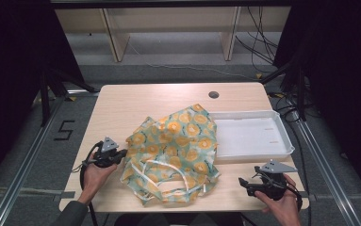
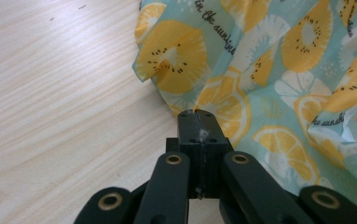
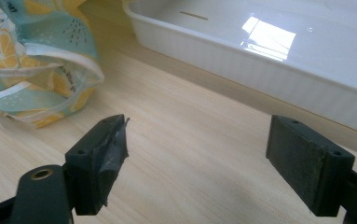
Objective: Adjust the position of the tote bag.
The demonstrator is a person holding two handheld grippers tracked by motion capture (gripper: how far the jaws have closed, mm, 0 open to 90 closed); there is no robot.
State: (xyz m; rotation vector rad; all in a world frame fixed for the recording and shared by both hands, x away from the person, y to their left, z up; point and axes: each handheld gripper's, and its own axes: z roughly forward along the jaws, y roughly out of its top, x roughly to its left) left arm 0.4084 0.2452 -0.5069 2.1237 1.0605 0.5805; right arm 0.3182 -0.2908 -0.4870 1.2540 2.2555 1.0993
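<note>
Fruit-print cloth bag [image 1: 173, 150] lies bunched on the counter [image 1: 121, 103], its edge touching the closed left hand-held gripper [image 2: 197, 113]; the right hand-held gripper [image 3: 197, 154] gapes, well apart.

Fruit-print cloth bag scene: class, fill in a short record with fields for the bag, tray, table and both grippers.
bag: fruit-print cloth bag, crumpled, white-edged handles toward the person
tray: white tray, empty, right of the bag
table: wooden table
left gripper: left gripper shut, tips at the bag's left edge; a pinch on the cloth cannot be told
right gripper: right gripper open over bare wood, holding nothing
</note>
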